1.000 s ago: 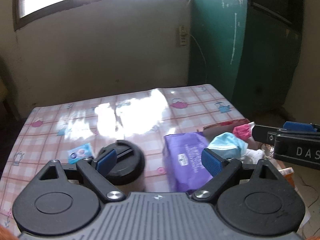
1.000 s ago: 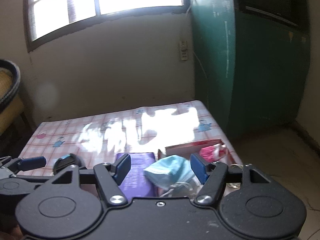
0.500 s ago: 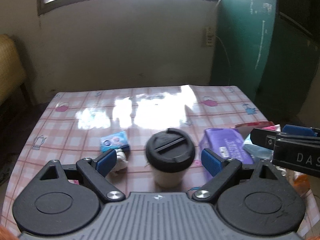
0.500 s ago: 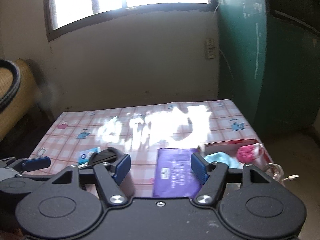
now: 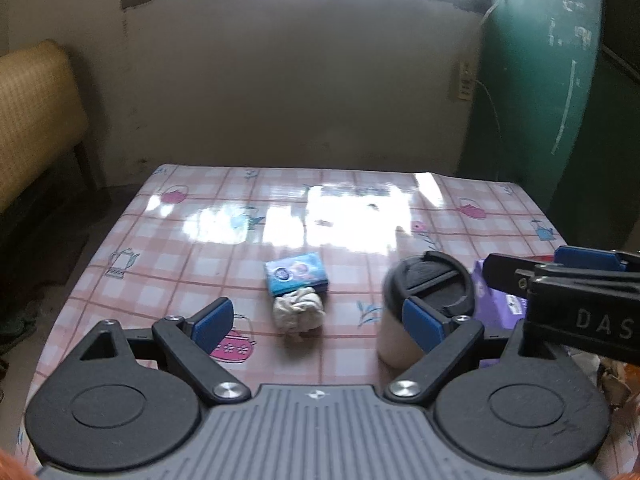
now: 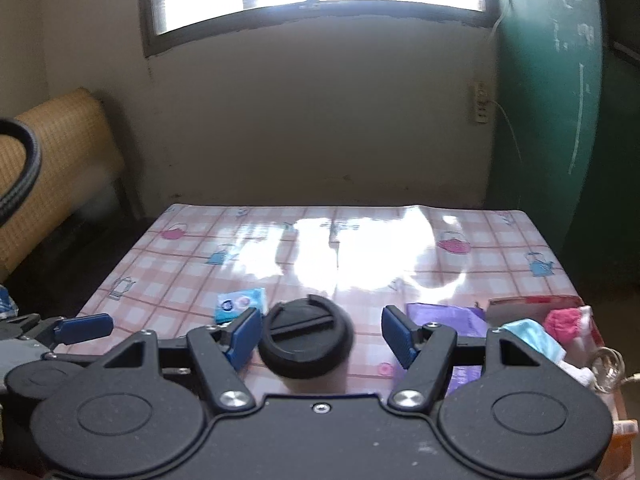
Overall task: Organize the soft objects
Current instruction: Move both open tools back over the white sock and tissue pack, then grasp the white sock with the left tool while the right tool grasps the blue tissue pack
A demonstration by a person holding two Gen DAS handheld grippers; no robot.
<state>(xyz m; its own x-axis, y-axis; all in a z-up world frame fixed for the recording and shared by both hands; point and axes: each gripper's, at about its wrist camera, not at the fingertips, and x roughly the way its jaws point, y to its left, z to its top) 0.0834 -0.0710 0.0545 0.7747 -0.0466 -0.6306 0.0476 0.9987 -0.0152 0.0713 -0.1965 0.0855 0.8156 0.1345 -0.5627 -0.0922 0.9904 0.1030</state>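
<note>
A crumpled white cloth [image 5: 299, 312] lies on the table, touching a small blue packet [image 5: 296, 273]. A light-blue face mask [image 6: 532, 336] lies beside a pink cloth [image 6: 563, 321].

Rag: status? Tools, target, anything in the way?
Left tool open, empty, lined up on rag. Right tool open, empty. Blue packet touches rag's far side; cup stands right of it.
</note>
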